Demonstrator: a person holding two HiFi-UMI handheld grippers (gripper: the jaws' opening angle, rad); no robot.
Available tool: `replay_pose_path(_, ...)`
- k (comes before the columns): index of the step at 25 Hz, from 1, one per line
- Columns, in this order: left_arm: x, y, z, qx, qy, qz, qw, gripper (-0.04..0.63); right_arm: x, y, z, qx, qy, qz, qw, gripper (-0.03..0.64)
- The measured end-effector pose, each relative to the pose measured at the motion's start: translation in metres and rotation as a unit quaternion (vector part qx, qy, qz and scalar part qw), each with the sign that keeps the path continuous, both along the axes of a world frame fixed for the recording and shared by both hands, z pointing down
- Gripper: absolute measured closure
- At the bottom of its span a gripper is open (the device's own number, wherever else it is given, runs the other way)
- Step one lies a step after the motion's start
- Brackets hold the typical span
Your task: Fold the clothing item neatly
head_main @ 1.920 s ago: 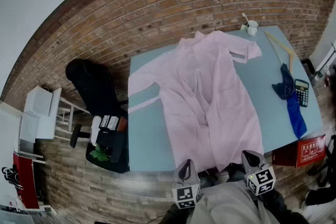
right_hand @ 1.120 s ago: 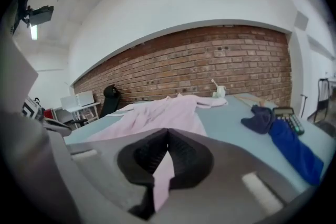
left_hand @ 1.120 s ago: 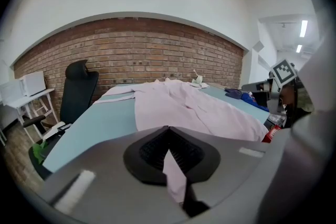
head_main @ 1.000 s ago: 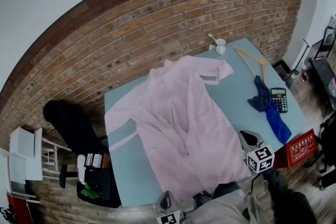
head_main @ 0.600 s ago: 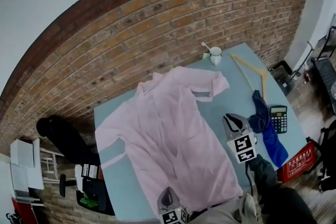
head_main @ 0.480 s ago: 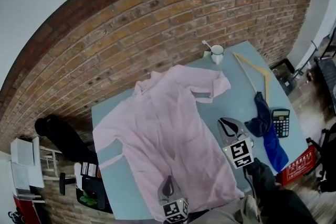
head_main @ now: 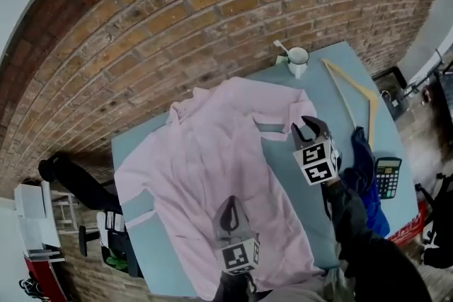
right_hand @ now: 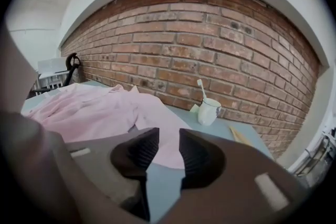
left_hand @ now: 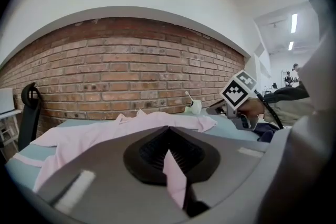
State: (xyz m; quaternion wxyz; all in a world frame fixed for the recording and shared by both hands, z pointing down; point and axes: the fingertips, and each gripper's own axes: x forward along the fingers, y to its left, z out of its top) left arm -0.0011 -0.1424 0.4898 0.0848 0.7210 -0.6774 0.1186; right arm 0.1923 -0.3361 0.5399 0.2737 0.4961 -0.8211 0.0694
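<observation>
A pale pink long garment (head_main: 202, 152) lies spread on the light blue table (head_main: 333, 92), collar toward the brick wall. My left gripper (head_main: 230, 211) hovers over the garment's lower middle and is shut on a fold of the pink fabric (left_hand: 174, 176), which hangs out between its jaws. My right gripper (head_main: 309, 129) is above the bare table just right of the short sleeve (head_main: 283, 106). Its jaws have just been opening; a gap (right_hand: 169, 136) shows between them with nothing in it, only the sleeve and the table beyond.
A white mug (head_main: 298, 57) with a spoon stands at the far edge by the wall. A wooden hanger (head_main: 354, 85), a blue cloth (head_main: 364, 173) and a calculator (head_main: 388, 177) lie to the right. A black chair (head_main: 71, 180) stands left of the table.
Both grippers have moved from the table's near edge toward the wall. The left one has carried the garment's hem up over its middle. The right one's jaws have parted, away from the cloth.
</observation>
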Motion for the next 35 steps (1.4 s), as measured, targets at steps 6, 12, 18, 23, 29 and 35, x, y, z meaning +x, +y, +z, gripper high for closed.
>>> replay_pose_path(6, 0.003, -0.008, 0.024, -0.031, 0.008, -0.006, 0.9995, 0.589, 0.000, -0.045, 0.066, -0.076, 0.088, 0.006, 0.993, 0.391)
replay_pose_path(12, 0.006, -0.009, 0.040, -0.043, 0.012, 0.002, 0.9990, 0.589, 0.012, -0.054, 0.088, -0.099, 0.143, 0.004, 0.985, 0.527)
replay_pose_path(18, 0.004, -0.002, 0.052, -0.061, 0.023, -0.009, 0.9978, 0.589, 0.060, -0.045, 0.034, -0.024, 0.065, 0.062, 0.996, 0.591)
replay_pose_path(23, 0.007, 0.010, 0.050, -0.066, 0.031, -0.008, 0.9973, 0.589, 0.132, -0.034, -0.010, 0.002, -0.107, 0.151, 0.983, 0.591)
replay_pose_path(29, -0.002, 0.026, 0.033, -0.047, 0.047, -0.014, 0.9977, 0.589, 0.139, -0.056, -0.058, 0.012, -0.162, 0.117, 0.980, 0.591)
replay_pose_path(35, -0.026, 0.058, 0.024, -0.031, 0.083, -0.023, 0.9958, 0.589, 0.007, -0.016, -0.137, 0.046, -0.178, -0.020, 0.983, 0.591)
